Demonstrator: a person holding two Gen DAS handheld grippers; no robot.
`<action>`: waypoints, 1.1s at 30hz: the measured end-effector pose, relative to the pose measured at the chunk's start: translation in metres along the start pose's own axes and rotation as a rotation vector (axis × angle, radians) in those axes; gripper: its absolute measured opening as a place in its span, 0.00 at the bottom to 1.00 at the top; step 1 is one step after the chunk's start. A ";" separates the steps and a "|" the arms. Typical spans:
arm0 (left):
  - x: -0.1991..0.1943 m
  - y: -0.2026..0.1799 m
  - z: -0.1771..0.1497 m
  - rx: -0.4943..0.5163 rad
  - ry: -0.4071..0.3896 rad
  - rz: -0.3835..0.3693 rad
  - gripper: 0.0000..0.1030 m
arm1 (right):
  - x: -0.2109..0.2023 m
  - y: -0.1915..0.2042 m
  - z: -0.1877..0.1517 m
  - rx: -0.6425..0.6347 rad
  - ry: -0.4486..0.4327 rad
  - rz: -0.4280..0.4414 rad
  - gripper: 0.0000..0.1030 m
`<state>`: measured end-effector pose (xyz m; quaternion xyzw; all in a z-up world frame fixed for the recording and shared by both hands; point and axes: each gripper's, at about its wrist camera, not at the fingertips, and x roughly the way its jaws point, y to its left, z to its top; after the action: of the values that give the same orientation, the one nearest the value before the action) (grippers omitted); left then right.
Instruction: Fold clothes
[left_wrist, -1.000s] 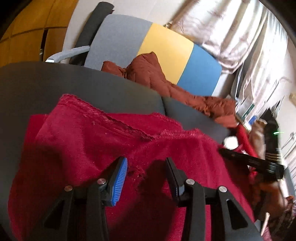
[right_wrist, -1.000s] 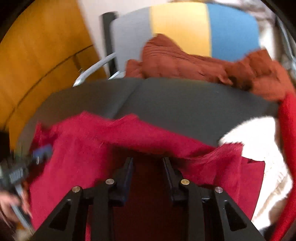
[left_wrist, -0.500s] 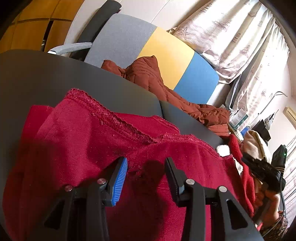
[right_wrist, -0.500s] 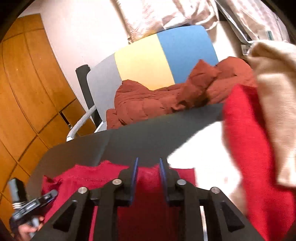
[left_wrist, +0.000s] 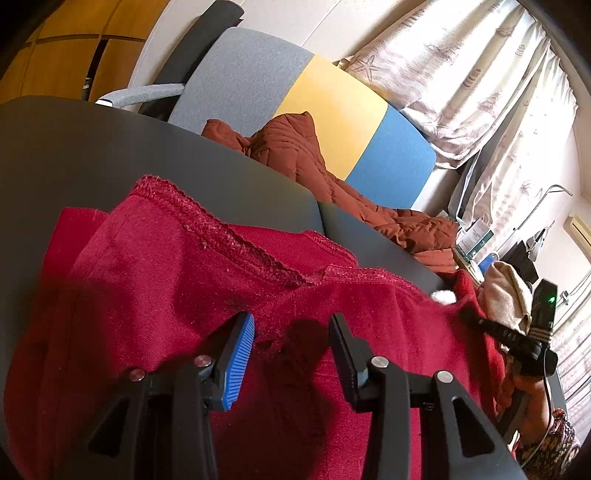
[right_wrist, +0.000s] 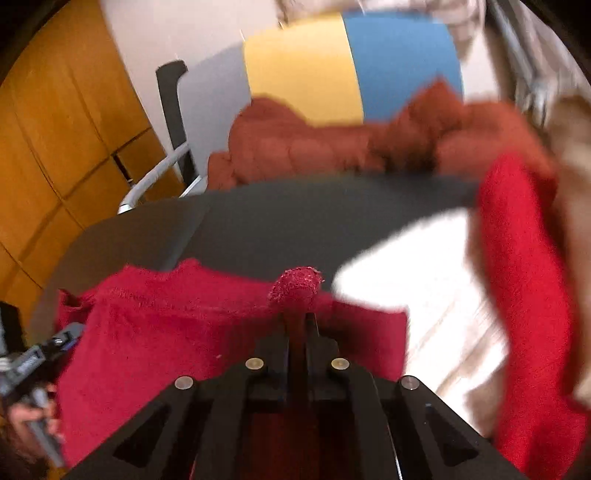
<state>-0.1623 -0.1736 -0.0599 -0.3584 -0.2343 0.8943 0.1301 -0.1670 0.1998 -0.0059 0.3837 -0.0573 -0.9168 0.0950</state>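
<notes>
Left wrist: close, angled down over red garment (left_wrist: 184, 295) toward chair (left_wrist: 332, 110) | Right wrist: close, same facing | Shared: garment, counter (right_wrist: 295, 221), chair

The left gripper (left_wrist: 291, 347) is black plastic with silver screw heads; its fingers (left_wrist: 238, 363) carry a ribbed blue pad at 9 o'clock. The right gripper (right_wrist: 297, 325), equally black, shows four silver screws. A patterned sleeve (left_wrist: 557, 439) sits at 4 o'clock.
</notes>
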 end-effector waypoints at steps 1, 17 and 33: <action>0.000 0.000 0.000 -0.001 0.000 -0.002 0.41 | -0.003 -0.002 0.002 0.012 -0.025 -0.024 0.06; -0.001 0.004 0.001 -0.013 -0.001 -0.018 0.41 | -0.035 0.018 0.002 -0.017 -0.134 -0.096 0.27; -0.036 0.037 0.042 -0.063 -0.046 0.185 0.41 | 0.032 0.032 -0.030 -0.064 0.054 -0.038 0.22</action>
<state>-0.1688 -0.2335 -0.0317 -0.3619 -0.2311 0.9026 0.0303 -0.1636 0.1604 -0.0438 0.4060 -0.0182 -0.9092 0.0910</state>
